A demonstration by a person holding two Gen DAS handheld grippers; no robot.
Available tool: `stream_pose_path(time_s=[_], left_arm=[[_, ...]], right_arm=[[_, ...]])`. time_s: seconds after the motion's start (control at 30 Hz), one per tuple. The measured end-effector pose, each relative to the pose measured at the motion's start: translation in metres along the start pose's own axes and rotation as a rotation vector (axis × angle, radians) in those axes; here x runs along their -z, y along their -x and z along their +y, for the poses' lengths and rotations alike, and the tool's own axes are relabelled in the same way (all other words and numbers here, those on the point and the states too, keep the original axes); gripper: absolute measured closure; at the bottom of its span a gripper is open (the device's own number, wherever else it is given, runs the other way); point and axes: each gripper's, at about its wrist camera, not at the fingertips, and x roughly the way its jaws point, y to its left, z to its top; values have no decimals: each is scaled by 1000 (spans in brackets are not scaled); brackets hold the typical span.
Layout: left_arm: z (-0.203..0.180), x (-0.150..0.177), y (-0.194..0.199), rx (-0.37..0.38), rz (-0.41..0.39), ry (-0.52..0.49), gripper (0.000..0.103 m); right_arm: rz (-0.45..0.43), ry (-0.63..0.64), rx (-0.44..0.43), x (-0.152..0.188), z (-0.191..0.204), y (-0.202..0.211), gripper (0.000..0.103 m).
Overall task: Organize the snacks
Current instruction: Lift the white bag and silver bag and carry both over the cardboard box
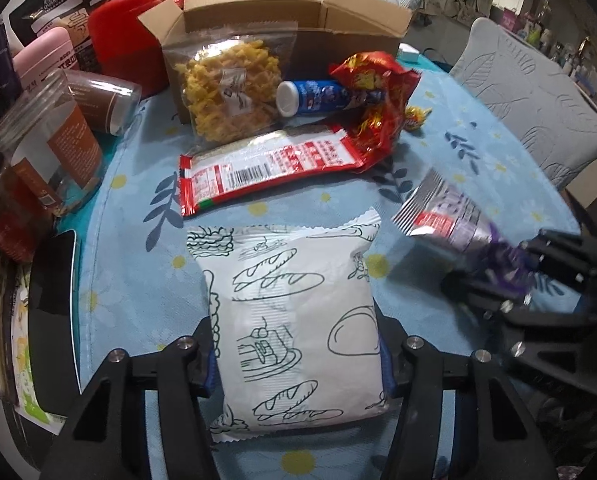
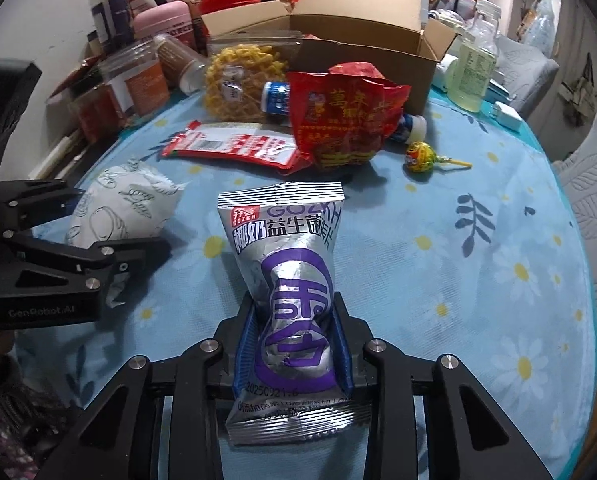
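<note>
While the left gripper point(image 1: 298, 360) clamped its blue pads against both sides of the white bread packet point(image 1: 294, 320), the right gripper point(image 2: 294, 344) squeezed the silver and purple snack pouch point(image 2: 290, 300) so hard that the foil pinched in at the waist. Neither pair of tongs stood loose; each had a packet firmly between its fingers, with no gap at the pads. Both packets sat low over the blue flowered tablecloth point(image 2: 478, 280), the bread packet on the left side, the pouch to its right, the two well apart.

Beyond the bread packet lay a flat red and white packet point(image 1: 266, 168), barcode up. Just behind it, a clear bag of yellow crisps point(image 1: 230, 92) leaned against the front of an open cardboard box point(image 1: 258, 12). A small blue and white bottle point(image 1: 318, 96) lay on its side beside that bag, its far end tucked under a crumpled red bag point(image 2: 346, 116). To the right of the red bag, a lollipop point(image 2: 422, 156) rested alone on the cloth. Along the left edge, clear jars point(image 1: 50, 148) and a pink-lidded tub point(image 1: 38, 60) stood crowded together.
</note>
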Motion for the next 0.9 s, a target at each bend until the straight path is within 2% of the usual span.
stream_pose_path(time_s=[0.47,0.9], left_arm=[[0,-16,34,39,-87,-3,46],[-1,-56,69,28,-231,-28,46]], right_arm=[[-70,12,-84,-7,17,26,70],[-179,7,-70,-45,11,56,70]])
